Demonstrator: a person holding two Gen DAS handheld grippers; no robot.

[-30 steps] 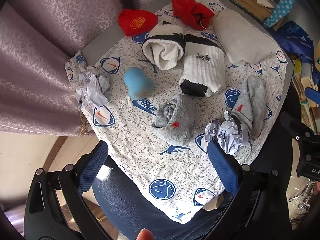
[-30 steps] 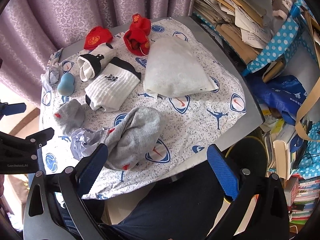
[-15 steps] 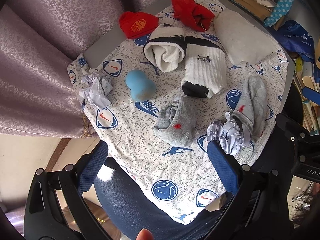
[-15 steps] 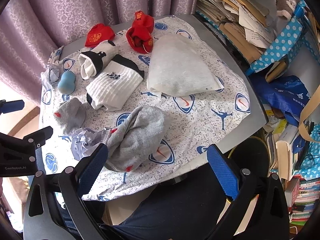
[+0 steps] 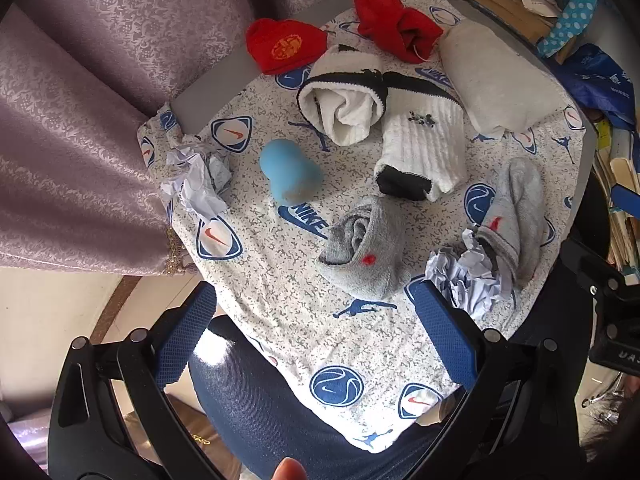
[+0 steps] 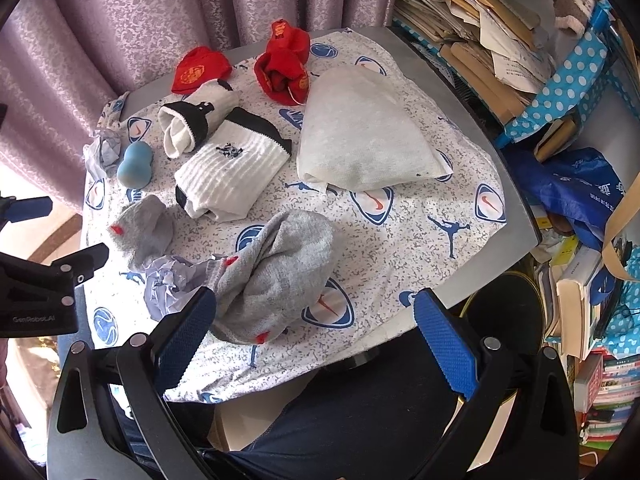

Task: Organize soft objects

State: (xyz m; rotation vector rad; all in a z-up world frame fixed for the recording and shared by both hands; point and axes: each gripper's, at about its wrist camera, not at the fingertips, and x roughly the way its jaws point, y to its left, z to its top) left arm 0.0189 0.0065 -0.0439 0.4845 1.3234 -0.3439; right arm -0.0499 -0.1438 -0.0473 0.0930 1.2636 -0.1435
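Both tongs, left (image 5: 316,336) & right (image 6: 316,336), spread wide, empty; grey sock (image 6: 276,276) partly hides crumpled paper (image 6: 168,284).

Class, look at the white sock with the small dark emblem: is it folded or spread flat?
Folded. The white sock lies doubled over itself, layered edges showing at its near end, black cuff at the far end.

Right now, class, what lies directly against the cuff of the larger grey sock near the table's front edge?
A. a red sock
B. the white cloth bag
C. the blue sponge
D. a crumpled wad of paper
D: the crumpled paper touches the cuff of the larger grey sock.
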